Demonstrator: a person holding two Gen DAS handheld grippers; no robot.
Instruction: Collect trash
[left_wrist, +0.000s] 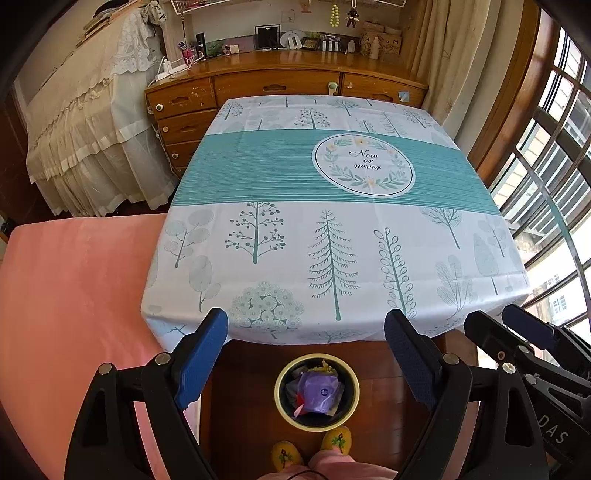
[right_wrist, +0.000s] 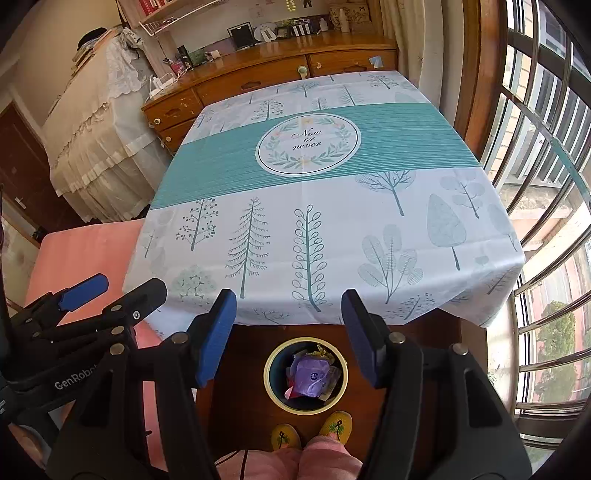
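Observation:
A round bin with a pale yellow rim (left_wrist: 279, 391) (right_wrist: 267, 373) stands on the wooden floor just before the table's near edge. Inside it lie a crumpled purple wrapper (left_wrist: 319, 393) (right_wrist: 312, 373), yellow scraps and a red piece. My left gripper (left_wrist: 306, 321) hangs high above the bin, its blue-padded jaws wide apart with nothing between them. My right gripper (right_wrist: 289, 299) is beside it, also open and empty. Each gripper shows in the other's view: the right gripper (left_wrist: 517, 325) at the right edge, the left gripper (right_wrist: 110, 291) at the left.
The table (left_wrist: 332, 240) (right_wrist: 332, 221) carries a white and teal tree-print cloth. A pink cushioned surface (left_wrist: 74, 295) lies to the left, a wooden dresser (left_wrist: 277, 85) behind, barred windows (right_wrist: 535, 184) on the right. The person's yellow slippers (left_wrist: 334, 439) stand by the bin.

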